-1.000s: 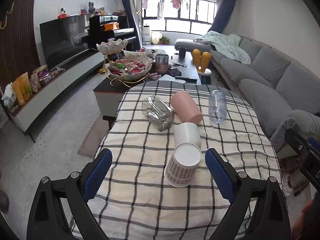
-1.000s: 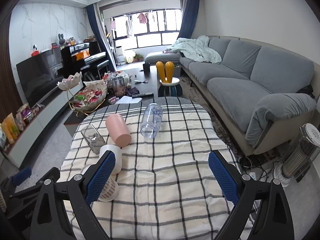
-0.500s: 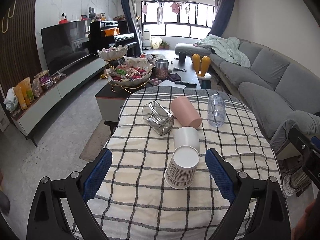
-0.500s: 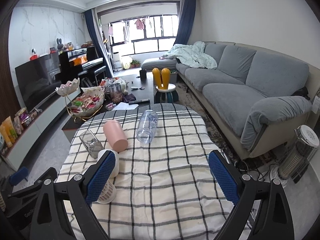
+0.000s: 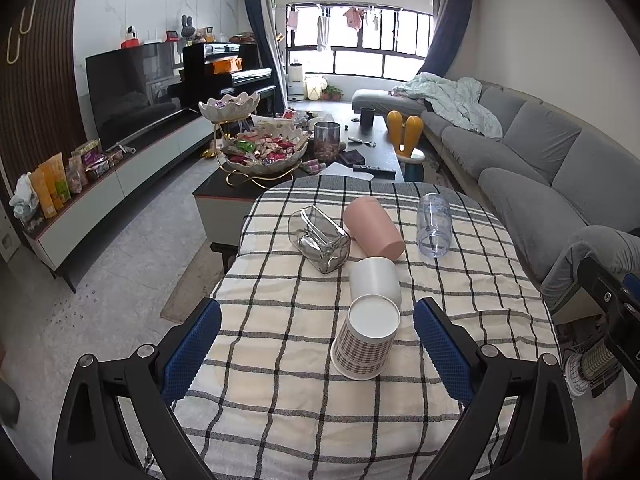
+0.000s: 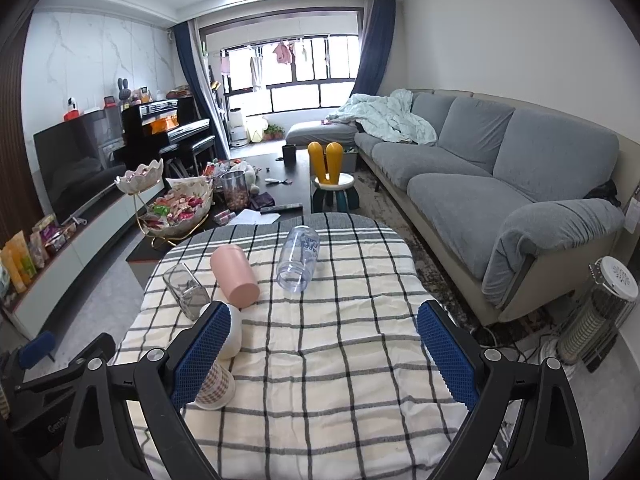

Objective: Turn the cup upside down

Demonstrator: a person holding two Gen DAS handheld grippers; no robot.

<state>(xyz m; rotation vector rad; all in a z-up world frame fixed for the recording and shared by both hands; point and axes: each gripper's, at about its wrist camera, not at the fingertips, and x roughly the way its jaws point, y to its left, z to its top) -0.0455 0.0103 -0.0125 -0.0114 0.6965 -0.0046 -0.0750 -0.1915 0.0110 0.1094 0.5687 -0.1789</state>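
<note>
Several cups are on a checked tablecloth (image 5: 280, 312). A plaid paper cup (image 5: 366, 340) stands upside down, close in front of my left gripper (image 5: 316, 344), which is open and empty. Behind it lie a white cup (image 5: 374, 280), a pink cup (image 5: 372, 228), a square glass cup (image 5: 320, 240) and a clear plastic cup (image 5: 433, 225), all on their sides. My right gripper (image 6: 320, 354) is open and empty above the cloth. Its left finger hides part of the white cup (image 6: 234, 332) and the plaid cup (image 6: 214, 388). The pink cup (image 6: 234, 276) and the clear cup (image 6: 299, 264) lie farther off.
A dark coffee table (image 5: 360, 148) with a snack bowl (image 5: 264, 154) stands beyond the table's far edge. A grey sofa (image 6: 500, 184) runs along the right. A small heater (image 6: 600, 312) stands on the floor at the right. A TV unit (image 5: 120, 176) lines the left wall.
Both grippers have pulled back and risen a little, so the table looks slightly farther away. Both stay open and empty. The cups have not moved.
</note>
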